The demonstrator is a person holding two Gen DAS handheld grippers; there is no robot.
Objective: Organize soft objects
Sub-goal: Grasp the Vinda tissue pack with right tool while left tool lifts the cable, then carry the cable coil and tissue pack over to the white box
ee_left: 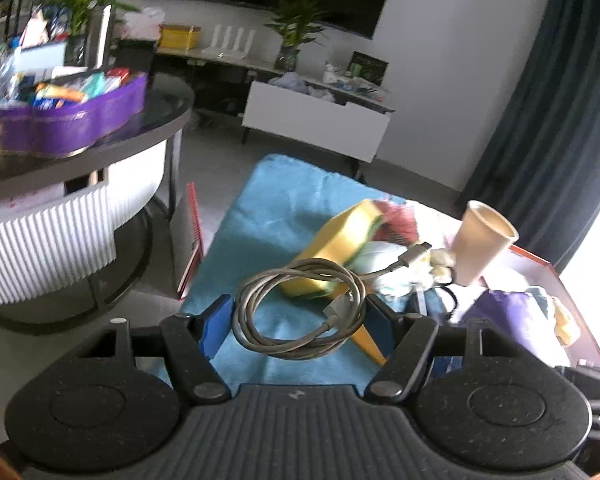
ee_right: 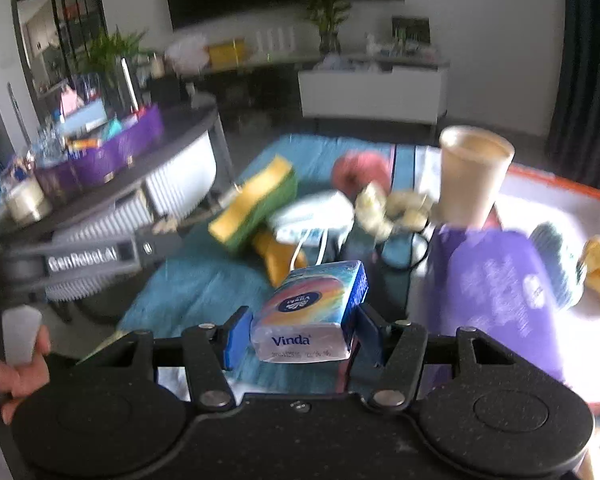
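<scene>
**Both Tongs Loaded Above the Blue Towel**

Left tongs [ee_left: 300,312]: clamped on a coiled grey cable [ee_left: 300,312]. The blue pads press the coil from both sides. The coil hangs clear above the blue towel [ee_left: 268,208], with one plug end lying across the loop.

Right tongs [ee_right: 300,332]: clamped on a tissue pack [ee_right: 310,312] printed "Vinda", with a rainbow pattern on its top face. Both blue pads bear on the pack's sides. The pack sits above the towel.

Items on the towel beyond the tongs:
- A yellow-and-green sponge [ee_left: 344,248], tilted on the pile.
- A red item [ee_left: 396,224] behind the sponge; too blurred to identify.
- A paper cup [ee_left: 480,244], tilted, mouth up.
- A purple cloth [ee_right: 496,288] lying in the orange-rimmed tray [ee_right: 572,184] at right, near the cup.

A hand [ee_right: 16,372] shows at the left edge of the right wrist view.
</scene>
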